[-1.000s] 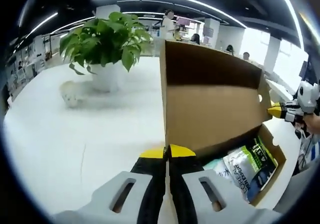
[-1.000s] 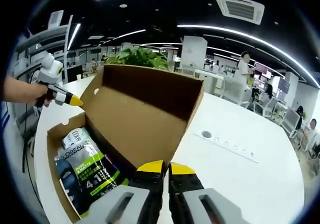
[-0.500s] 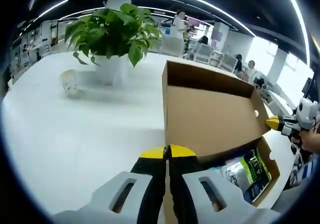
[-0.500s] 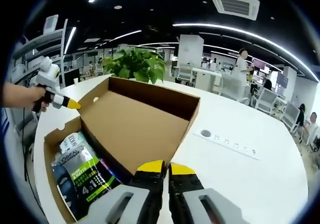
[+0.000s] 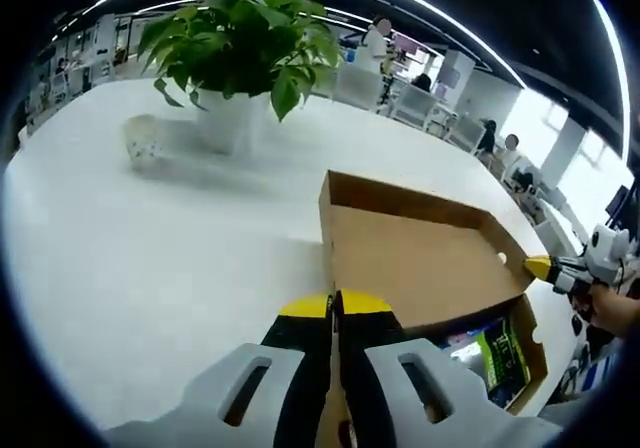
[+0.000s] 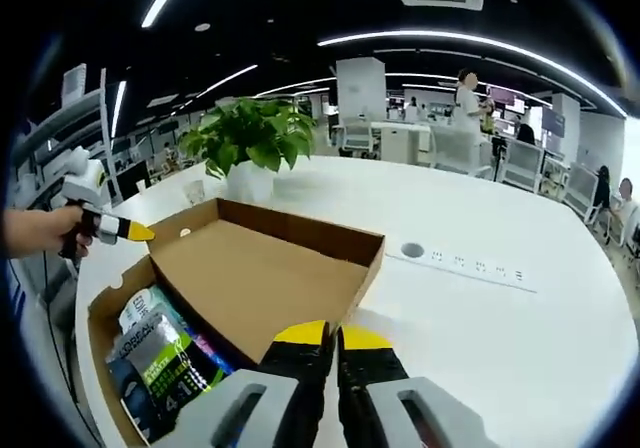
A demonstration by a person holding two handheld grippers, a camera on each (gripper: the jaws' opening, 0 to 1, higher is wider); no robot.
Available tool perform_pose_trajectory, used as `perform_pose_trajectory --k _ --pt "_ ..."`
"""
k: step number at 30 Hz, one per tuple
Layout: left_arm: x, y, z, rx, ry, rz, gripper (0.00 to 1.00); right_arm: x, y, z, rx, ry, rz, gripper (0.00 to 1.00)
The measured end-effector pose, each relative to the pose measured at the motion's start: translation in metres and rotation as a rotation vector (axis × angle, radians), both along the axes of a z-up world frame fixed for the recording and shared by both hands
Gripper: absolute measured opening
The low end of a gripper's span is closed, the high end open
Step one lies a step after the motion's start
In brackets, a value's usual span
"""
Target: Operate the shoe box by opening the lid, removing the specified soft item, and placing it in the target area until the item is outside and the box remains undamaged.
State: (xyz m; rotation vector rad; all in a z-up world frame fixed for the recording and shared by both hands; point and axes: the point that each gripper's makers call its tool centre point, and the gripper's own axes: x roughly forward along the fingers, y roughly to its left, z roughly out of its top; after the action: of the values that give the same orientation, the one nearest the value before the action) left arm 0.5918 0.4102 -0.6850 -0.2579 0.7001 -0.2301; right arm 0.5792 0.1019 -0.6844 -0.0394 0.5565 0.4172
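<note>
Lid-opening step finishing: brown cardboard shoe box (image 6: 250, 298) lying open on white bench (image 6: 500, 338), green-and-black soft packet (image 6: 165, 373) inside. Both grippers' fingers (image 5: 335, 313) (image 6: 332, 340) pressed together, holding nothing. Next, spreading and reaching for packet.

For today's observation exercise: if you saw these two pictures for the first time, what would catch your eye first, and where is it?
The open shoe box on the white table, its lid folded well back, draws the eye first. Inside lie printed packets, at the box's near end in the right gripper view. Behind it a leafy plant stands in a white pot, and both claws, left and right, are shut on the lid's edge.
</note>
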Motion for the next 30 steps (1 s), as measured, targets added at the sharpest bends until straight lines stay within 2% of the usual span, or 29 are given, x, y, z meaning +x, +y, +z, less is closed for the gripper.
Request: perform_pose_trajectory --k 7,12,15,17,20,30 --pt "0.003 0.002 -0.006 -0.017 0.020 0.022 0.00 0.003 0.000 -0.006 -0.007 0.012 -0.003 0.00" --pt "0.003 0.002 -0.008 -0.076 0.048 0.064 0.00 0.004 0.000 -0.009 -0.003 0.019 -0.007 0.00" --pt "0.003 0.000 -0.008 -0.084 0.048 0.066 0.00 0.003 0.000 -0.008 -0.008 0.016 -0.001 0.00" --pt "0.002 0.000 -0.007 -0.021 0.035 0.023 0.00 0.002 0.001 -0.007 -0.021 0.009 0.012 0.01" --pt "0.002 -0.002 -0.006 0.032 0.029 -0.010 0.01 0.001 0.001 -0.006 -0.037 0.000 0.030 0.02" --pt "-0.007 -0.011 0.008 0.093 -0.013 -0.057 0.08 -0.011 0.002 0.008 -0.083 -0.053 0.097 0.02"
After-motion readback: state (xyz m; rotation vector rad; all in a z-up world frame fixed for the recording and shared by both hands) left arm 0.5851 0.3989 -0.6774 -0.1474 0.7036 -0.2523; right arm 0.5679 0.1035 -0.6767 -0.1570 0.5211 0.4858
